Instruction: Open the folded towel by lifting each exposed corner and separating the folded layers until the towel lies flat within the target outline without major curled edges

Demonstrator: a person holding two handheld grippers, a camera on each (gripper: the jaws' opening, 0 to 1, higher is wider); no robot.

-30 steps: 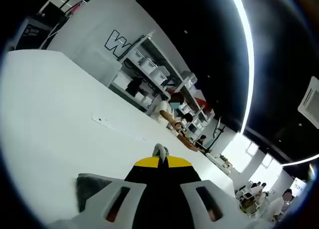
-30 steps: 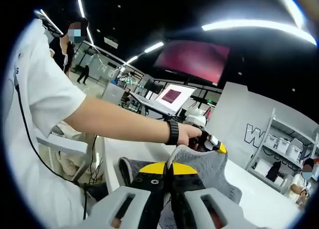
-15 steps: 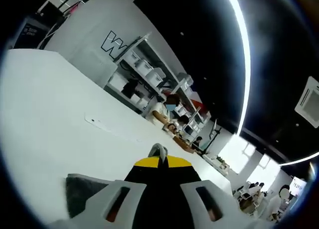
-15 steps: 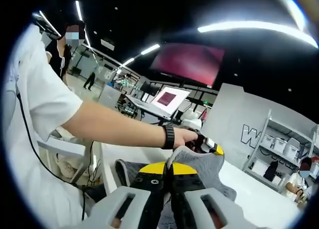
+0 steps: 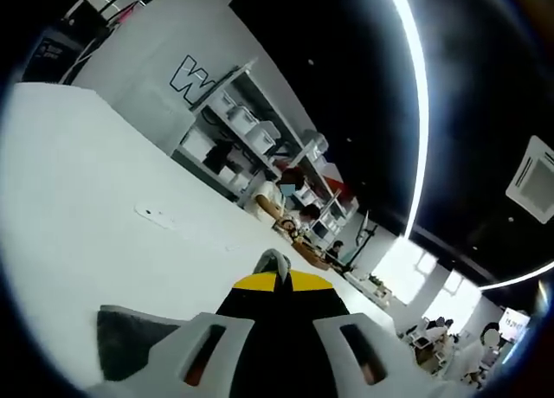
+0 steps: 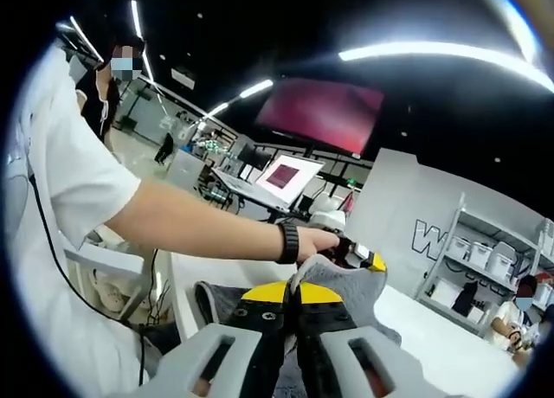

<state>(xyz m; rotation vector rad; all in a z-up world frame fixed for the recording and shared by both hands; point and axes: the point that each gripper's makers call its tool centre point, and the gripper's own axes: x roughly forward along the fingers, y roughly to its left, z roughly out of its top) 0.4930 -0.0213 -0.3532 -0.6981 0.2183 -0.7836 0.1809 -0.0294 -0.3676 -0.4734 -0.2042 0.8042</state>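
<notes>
The grey towel (image 6: 351,296) hangs raised between both grippers above the white table (image 5: 78,208). My right gripper (image 6: 295,292) is shut on one corner of it, the cloth poking up between the yellow-tipped jaws. The person's hand holds the left gripper (image 6: 362,253) just beyond, pinching the far corner. In the left gripper view, my left gripper (image 5: 276,277) is shut on a small grey tuft of towel (image 5: 274,261), and more of the cloth (image 5: 121,339) droops at the lower left.
The person's forearm (image 6: 199,229) with a black watch (image 6: 287,241) crosses the right gripper view. A small mark (image 5: 156,216) lies on the table. Shelving with bins (image 5: 247,130) and seated people stand beyond the table's far edge. A chair (image 6: 112,255) sits beside the person.
Both views have shifted a little with the hands; the drooping cloth sits lower and further left in the left gripper view. Both grippers keep their hold on the towel corners.
</notes>
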